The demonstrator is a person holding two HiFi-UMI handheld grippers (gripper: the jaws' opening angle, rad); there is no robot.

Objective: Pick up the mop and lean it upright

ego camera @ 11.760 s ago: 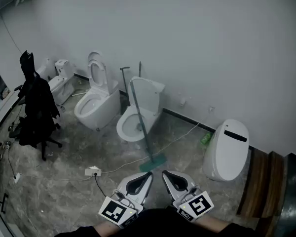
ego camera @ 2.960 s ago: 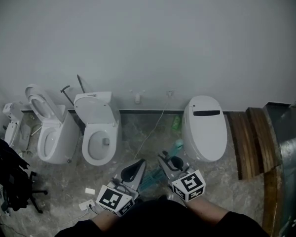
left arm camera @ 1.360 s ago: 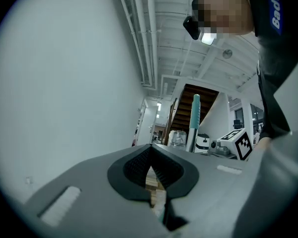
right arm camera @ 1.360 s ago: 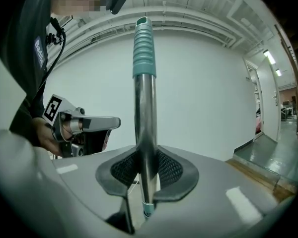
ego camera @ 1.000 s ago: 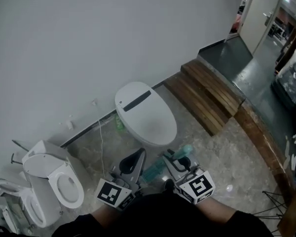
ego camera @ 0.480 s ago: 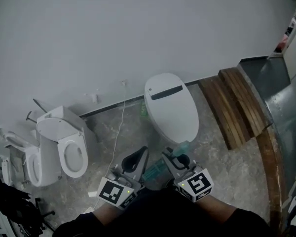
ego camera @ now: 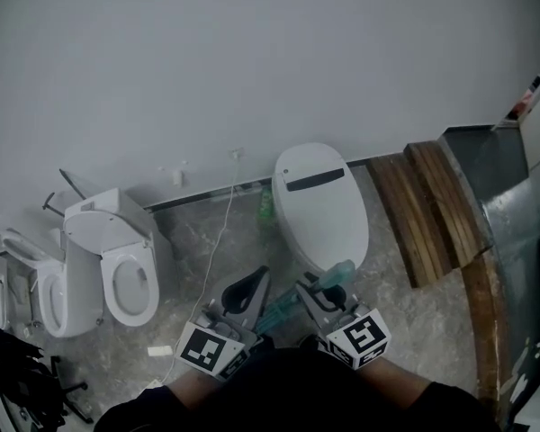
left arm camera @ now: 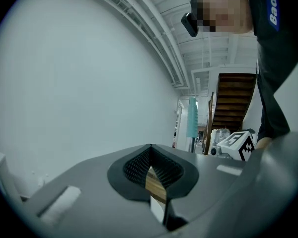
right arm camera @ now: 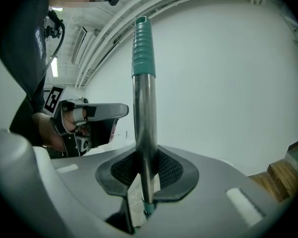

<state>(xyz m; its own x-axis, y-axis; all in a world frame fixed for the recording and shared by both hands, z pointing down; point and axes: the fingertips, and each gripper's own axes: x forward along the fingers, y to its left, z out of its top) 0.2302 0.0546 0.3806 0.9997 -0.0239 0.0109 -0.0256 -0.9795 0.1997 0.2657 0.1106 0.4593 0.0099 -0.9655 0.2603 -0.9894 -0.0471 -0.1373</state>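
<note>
Jaws of the right gripper (right arm camera: 147, 166) clamp the silver metal pole of the mop (right arm camera: 143, 108), which stands upright, teal ribbed grip on top, at 6 o'clock in the head view. The left gripper (left arm camera: 150, 153) is closed on nothing. An open white toilet (ego camera: 130, 282) stands at 9 o'clock.
</note>
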